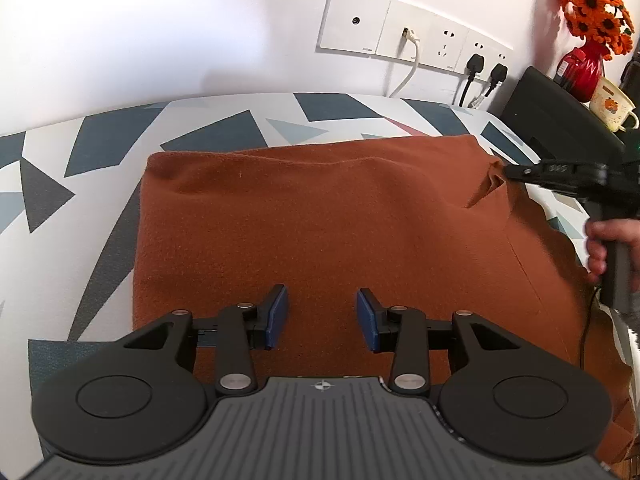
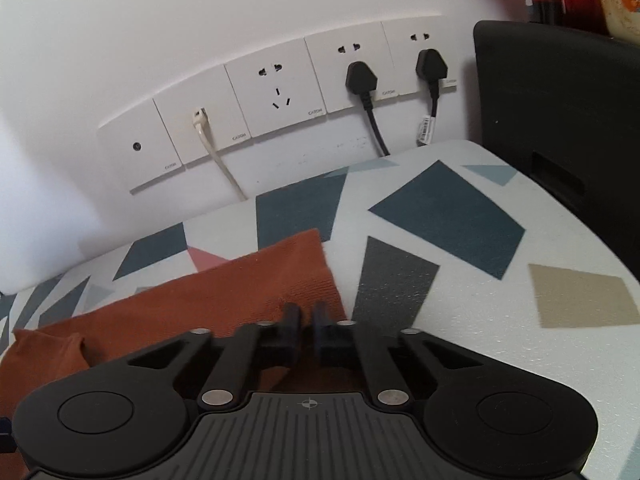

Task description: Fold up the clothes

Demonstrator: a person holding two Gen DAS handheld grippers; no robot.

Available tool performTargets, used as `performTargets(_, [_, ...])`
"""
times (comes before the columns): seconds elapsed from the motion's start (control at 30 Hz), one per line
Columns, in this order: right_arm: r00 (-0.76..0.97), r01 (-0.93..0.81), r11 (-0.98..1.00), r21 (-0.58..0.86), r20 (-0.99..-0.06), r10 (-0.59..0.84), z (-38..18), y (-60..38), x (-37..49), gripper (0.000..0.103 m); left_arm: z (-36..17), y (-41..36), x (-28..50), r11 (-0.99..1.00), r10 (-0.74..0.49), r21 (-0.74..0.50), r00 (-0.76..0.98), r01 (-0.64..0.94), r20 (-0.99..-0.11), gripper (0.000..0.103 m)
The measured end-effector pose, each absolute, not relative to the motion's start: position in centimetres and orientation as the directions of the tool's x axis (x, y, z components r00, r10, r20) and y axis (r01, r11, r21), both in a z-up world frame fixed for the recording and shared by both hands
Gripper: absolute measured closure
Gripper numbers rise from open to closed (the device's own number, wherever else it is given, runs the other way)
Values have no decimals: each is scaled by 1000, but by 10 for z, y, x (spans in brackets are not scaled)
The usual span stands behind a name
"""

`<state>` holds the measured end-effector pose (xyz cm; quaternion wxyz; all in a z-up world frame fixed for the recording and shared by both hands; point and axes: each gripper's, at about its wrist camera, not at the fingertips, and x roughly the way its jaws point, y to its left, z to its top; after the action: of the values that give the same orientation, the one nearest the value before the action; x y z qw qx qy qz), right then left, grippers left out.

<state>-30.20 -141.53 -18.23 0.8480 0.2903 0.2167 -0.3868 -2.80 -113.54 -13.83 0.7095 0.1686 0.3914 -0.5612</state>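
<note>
Where cloth (image 1: 320,220) ends, bare patterned tabletop (image 2: 460,240) rightward

Small grey brand mark, seemingly "CATOM", on the lower right corner of each wall socket plate (image 2: 280,92), barcode tag (image 2: 425,130) on a black cable, digits unreadable

The rust-orange garment (image 1: 320,220) looked like matt, finely fuzzy knit cloth. Under it, at twelve o'clock, the patterned table cover (image 1: 100,152) showed a faintly grainy, dull surface. The left gripper (image 1: 322,318) was matt black plastic with silvery metal pivot pins and blue rubbery pads (image 1: 280,316). At one o'clock the wall sockets (image 1: 416,32) were smooth, glossy white plastic; the red vase (image 1: 580,70) shone glassy.
</note>
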Motion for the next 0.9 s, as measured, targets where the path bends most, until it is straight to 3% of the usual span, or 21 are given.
performTargets(0.4, [474, 872, 386, 301, -714, -515, -178, -1420, -321, 100, -139, -1136, -33, 320, -661, -174, 88, 931, -746, 63])
performTargets(0.53, [424, 902, 330, 277, -708, -565, -177, -1417, -327, 92, -139, -1138, -35, 311, -662, -166, 87, 936, -745, 56])
performTargets(0.67, [460, 876, 214, 432, -620, -635, -147, -1415, -366, 83, -132, -1139, -36, 328, -644, -166, 91, 930, -760, 56])
performTargets(0.9, [463, 840, 225, 494, -436, -772, -57, -1350, -441, 72, -85, -1090, -35, 319, -716, -221, 82, 922, -693, 56])
